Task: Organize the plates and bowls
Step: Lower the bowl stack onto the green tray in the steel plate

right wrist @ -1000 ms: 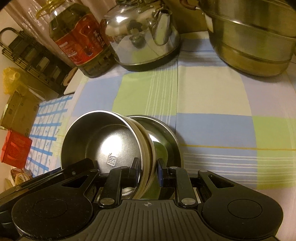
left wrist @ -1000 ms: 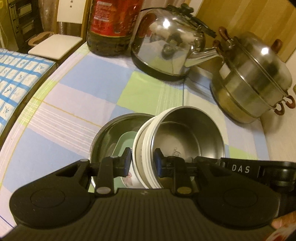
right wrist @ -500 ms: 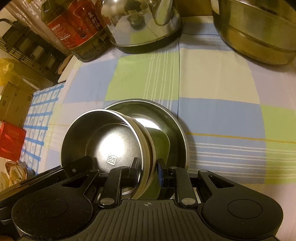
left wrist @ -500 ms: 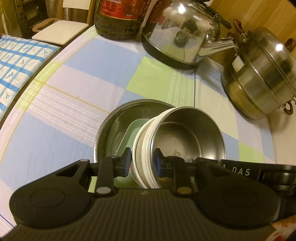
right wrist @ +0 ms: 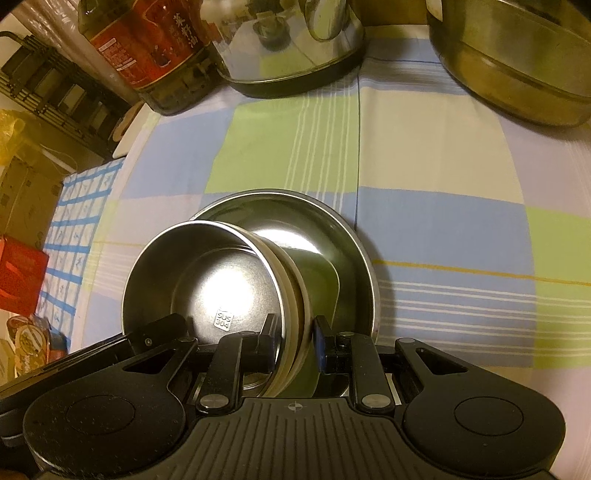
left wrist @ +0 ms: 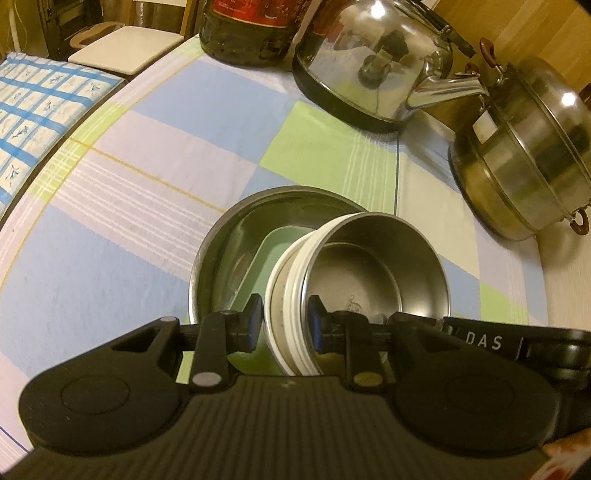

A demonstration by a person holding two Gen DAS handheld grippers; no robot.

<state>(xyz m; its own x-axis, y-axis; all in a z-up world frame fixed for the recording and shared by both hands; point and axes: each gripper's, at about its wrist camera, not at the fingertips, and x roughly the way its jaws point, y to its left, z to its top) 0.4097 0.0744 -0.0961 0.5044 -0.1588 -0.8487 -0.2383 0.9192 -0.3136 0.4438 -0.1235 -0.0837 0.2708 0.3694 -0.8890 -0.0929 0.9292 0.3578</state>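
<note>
Bowl [right wrist: 207,291] stamped "SUS 304", clamped by both tools, over steel basin [right wrist: 332,229].

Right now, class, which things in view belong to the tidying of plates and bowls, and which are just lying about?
In the job:
steel bowl
wide steel dish
green plate
left tool
right tool

Lying about:
kettle
steamer pot
oil bottle

Both wrist views look steeply down, close over the bowl [left wrist: 373,273] [right wrist: 207,284] (kettle [left wrist: 373,59] [right wrist: 291,33] shared at 12 o'clock).
</note>
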